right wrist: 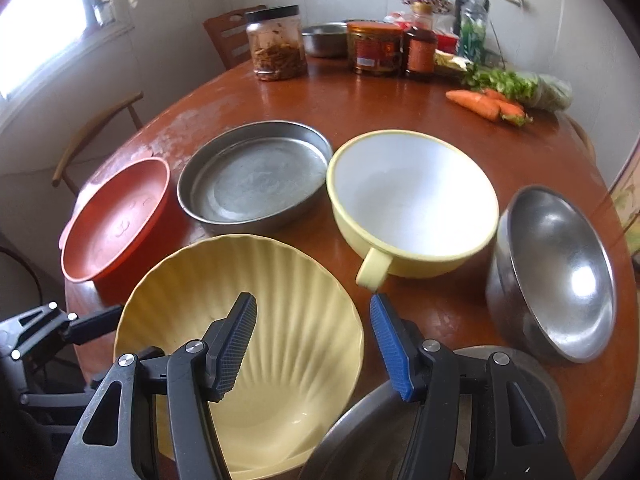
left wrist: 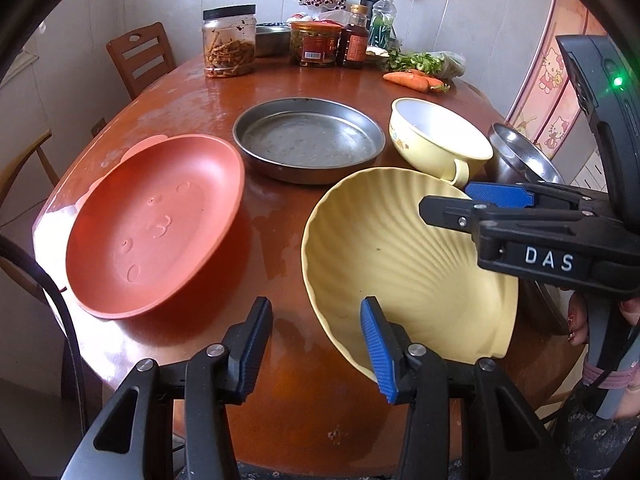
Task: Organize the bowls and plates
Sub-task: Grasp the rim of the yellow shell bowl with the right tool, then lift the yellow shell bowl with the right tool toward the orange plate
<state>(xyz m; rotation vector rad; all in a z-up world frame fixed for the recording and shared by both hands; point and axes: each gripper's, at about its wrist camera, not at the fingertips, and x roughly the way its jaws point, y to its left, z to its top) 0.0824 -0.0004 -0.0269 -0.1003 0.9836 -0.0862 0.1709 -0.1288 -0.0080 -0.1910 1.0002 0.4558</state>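
Note:
A pale yellow scalloped bowl [left wrist: 400,264] [right wrist: 256,320] stands near the table's front edge. My left gripper [left wrist: 316,344] straddles its left rim, blue pad inside and black pad outside with table showing between pad and rim; it is open. My right gripper [right wrist: 314,340] [left wrist: 446,199] straddles the opposite rim, black pad inside and blue pad just outside, also open. Behind the bowl lie an orange plate [left wrist: 156,228] [right wrist: 116,220], a steel pan [left wrist: 308,140] [right wrist: 256,176], a cream handled bowl [left wrist: 436,136] [right wrist: 412,192] and a steel bowl [left wrist: 520,156] [right wrist: 560,272].
Another steel dish [right wrist: 352,444] sits under my right gripper against the yellow bowl. Jars [left wrist: 228,44], bottles [left wrist: 354,40], greens and carrots [left wrist: 412,80] crowd the far side of the round wooden table [left wrist: 320,88]. Chairs [left wrist: 140,56] stand at the left. A hand [left wrist: 580,320] holds the right gripper.

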